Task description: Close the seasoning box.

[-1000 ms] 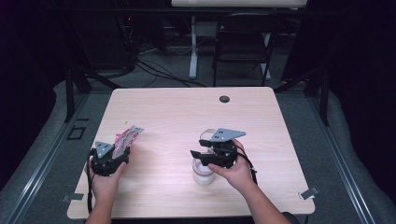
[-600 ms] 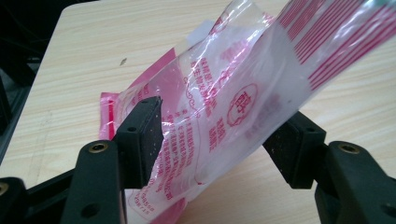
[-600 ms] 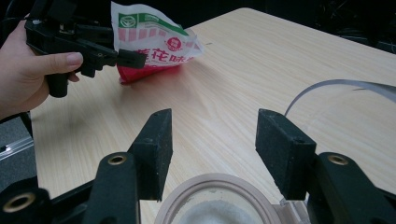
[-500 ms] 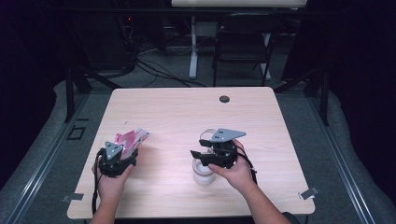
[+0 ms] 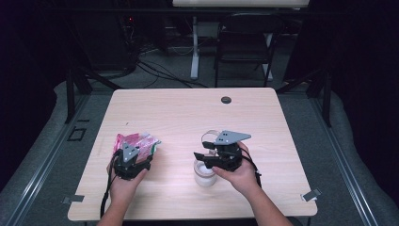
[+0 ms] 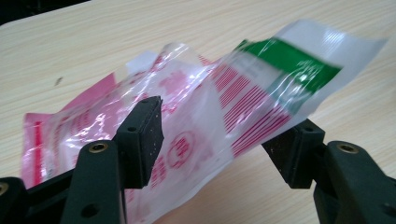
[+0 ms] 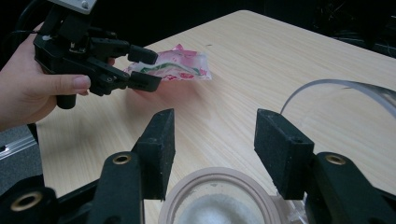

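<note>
The left gripper (image 5: 141, 157) held a crinkled clear bag (image 6: 196, 126) printed in pink and red, with a green band near its far end. In the left gripper view the bag lay between the jaws, one pad against its side, the other at its lower edge; it sat pinched there, above the table (image 5: 179, 113), on the left half near the front. In the right gripper view the bag's free end rested low over the wood. Bare tabletop lay ahead and toward the middle.

The right gripper (image 5: 207, 160) hung just over a clear jar (image 5: 205, 173), right of centre, near the front edge. Its jaws stood spread above the pinkish rim, pads off it, having just closed a little. White grains showed inside. A curved clear strip (image 7: 336, 91) lay just beyond.
</note>
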`<action>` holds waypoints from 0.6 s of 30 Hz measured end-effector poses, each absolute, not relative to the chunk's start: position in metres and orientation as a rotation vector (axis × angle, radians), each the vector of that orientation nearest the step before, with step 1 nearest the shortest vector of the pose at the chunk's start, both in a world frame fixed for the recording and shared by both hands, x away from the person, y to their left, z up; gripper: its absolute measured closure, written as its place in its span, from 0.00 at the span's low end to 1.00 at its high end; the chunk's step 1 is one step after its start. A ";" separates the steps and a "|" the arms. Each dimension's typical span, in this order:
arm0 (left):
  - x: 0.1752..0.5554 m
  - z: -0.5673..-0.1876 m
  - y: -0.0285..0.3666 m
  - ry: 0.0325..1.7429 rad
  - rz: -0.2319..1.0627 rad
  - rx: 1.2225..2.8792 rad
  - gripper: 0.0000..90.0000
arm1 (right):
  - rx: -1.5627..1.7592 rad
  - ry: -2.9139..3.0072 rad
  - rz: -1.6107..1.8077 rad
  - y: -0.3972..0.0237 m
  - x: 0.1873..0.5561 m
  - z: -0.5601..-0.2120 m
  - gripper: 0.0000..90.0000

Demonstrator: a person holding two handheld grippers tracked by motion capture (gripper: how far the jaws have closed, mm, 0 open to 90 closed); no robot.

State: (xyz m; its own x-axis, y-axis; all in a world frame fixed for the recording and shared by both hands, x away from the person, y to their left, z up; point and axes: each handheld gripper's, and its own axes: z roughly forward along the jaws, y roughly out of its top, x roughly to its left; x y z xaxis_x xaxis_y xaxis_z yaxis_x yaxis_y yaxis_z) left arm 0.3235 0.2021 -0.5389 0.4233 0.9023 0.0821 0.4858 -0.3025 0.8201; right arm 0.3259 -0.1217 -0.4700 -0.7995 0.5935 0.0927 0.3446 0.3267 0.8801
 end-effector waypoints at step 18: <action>0.320 -0.531 0.167 1.017 0.652 1.970 0.45 | 0.883 2.291 1.454 -0.149 0.319 -0.456 0.62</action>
